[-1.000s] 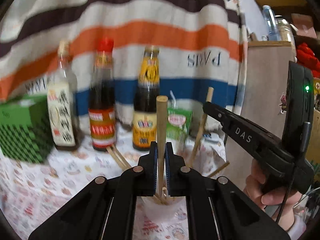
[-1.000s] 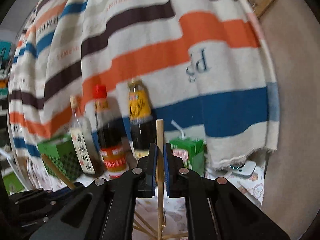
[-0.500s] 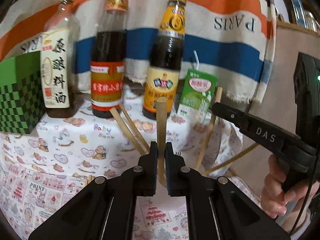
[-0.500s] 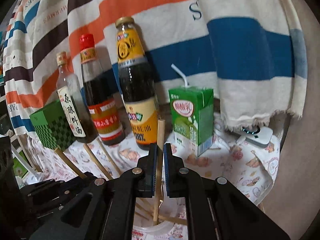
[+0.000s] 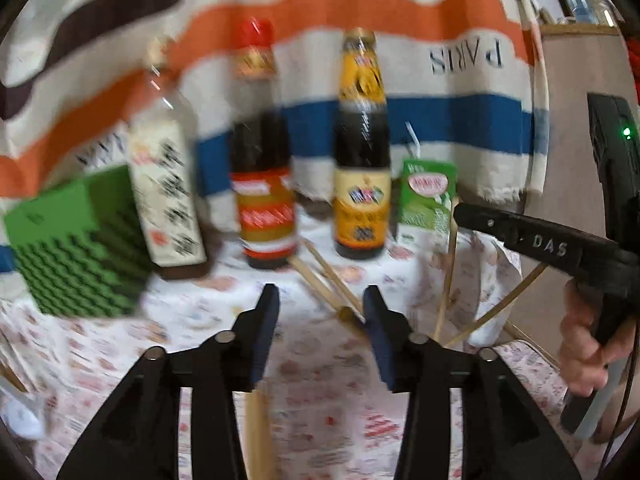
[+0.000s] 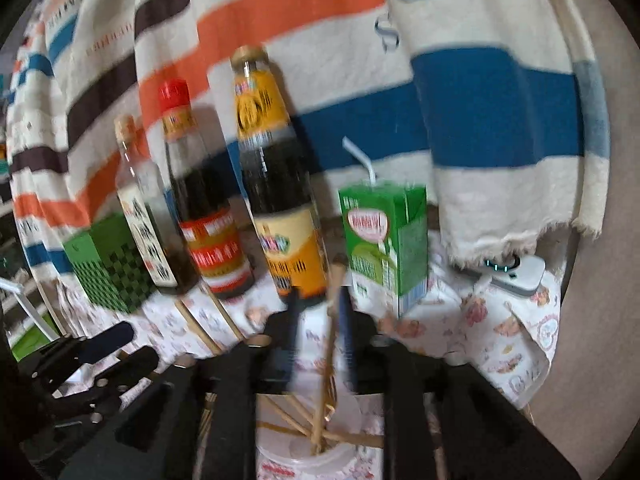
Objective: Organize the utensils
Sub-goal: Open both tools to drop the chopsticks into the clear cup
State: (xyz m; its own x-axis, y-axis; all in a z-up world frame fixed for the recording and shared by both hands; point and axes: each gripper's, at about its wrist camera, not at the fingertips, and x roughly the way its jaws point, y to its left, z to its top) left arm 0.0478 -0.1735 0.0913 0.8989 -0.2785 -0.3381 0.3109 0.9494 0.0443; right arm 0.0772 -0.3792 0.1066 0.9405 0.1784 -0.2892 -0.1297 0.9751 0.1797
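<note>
A chopstick (image 6: 330, 344) stood in the cup (image 6: 316, 454) between the right gripper (image 6: 320, 300)'s parted jaws; the left gripper (image 5: 320, 300) gaped empty. Drop-off looked complete; next likely meant fetching another stick.

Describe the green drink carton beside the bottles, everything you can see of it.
The green drink carton is a small rectangular paperboard box, upright on the printed tablecloth. Its front carries a pink-and-white oval label over a lighter green picture; the side panel has small print and a blue strip near the base, too blurred to read. A bent white straw rises from the top. It stands just right of the yellow-labelled dark sauce bottle, in front of the striped cloth. Nothing grips it.
</note>
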